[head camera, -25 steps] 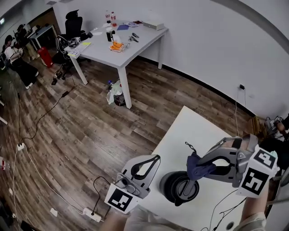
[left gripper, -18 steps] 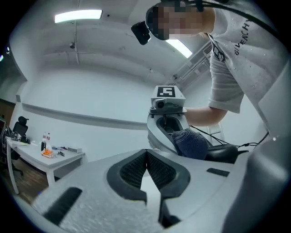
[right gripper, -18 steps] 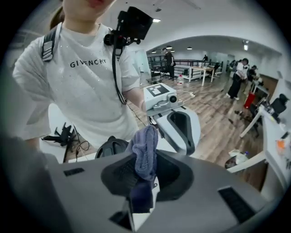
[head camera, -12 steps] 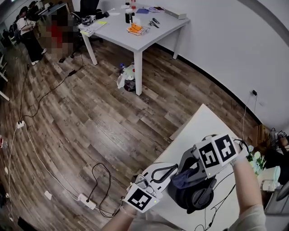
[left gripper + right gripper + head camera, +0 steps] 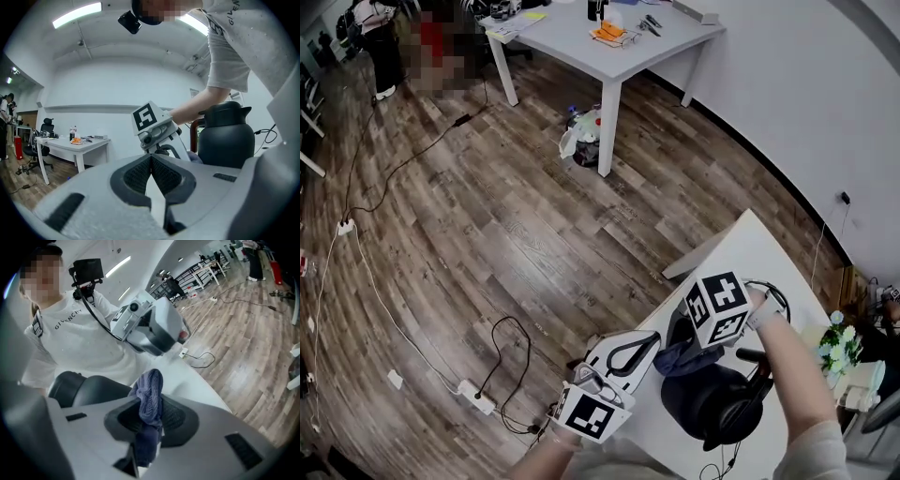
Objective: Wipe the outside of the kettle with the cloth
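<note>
Right claw (image 5: 151,414): clamped on the dark blue cloth (image 5: 150,397), which bunches up above the jaws and hangs below them. Black kettle (image 5: 712,405): upright on the white bench (image 5: 748,251), near its corner. The cloth lies against or just beside the kettle's upper side; contact cannot be confirmed. Left claw (image 5: 151,161): jaws together with nothing between them, held near the kettle's other side, apart from it.
</note>
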A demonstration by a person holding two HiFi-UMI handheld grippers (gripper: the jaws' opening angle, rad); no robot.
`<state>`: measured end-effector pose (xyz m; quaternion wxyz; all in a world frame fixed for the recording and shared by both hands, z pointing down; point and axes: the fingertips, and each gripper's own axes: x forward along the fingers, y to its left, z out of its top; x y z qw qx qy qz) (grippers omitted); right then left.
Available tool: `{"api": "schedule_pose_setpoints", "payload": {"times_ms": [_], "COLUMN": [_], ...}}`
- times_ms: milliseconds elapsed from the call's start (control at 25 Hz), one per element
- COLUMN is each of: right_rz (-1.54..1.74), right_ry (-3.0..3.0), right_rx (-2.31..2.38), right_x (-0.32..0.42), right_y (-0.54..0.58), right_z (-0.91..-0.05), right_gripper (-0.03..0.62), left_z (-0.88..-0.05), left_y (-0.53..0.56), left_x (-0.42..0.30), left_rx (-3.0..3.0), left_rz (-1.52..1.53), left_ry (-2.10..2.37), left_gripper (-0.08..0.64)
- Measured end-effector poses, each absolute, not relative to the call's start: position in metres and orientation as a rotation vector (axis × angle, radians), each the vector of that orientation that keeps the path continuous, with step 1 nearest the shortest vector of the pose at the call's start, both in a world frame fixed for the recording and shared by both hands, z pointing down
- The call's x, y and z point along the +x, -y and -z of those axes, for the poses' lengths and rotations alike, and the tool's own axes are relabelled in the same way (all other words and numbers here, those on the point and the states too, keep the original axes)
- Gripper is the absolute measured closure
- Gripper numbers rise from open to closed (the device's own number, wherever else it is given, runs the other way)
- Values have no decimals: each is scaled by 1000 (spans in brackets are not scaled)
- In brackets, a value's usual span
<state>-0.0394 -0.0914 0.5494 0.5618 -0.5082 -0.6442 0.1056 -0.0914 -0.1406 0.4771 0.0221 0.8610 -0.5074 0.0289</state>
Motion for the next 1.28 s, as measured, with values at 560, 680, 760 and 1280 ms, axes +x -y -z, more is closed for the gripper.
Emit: {"api": "schedule_pose_setpoints", "payload": {"times_ms": [560, 680, 760, 1280], "right_rz": [127, 450, 683, 921], "right_ry": [2441, 2445, 2437, 1989], "right_rx": [-659, -97, 161, 592], "right_x": [-40, -19, -21, -11], "right_y": [128, 120, 99, -18], "right_z": [-344, -317, -298, -416], "right_gripper": [529, 529, 529, 529], "left_z": [-434, -394, -370, -427], "left_y": [114, 92, 79, 18], "left_x": [-91, -76, -68, -57], "left_rx": [2669, 2657, 2694, 2516], "left_rz": [-101, 0, 67, 170], "left_ry": [1680, 1718, 1729, 1507], "left_gripper": [554, 554, 554, 554]}}
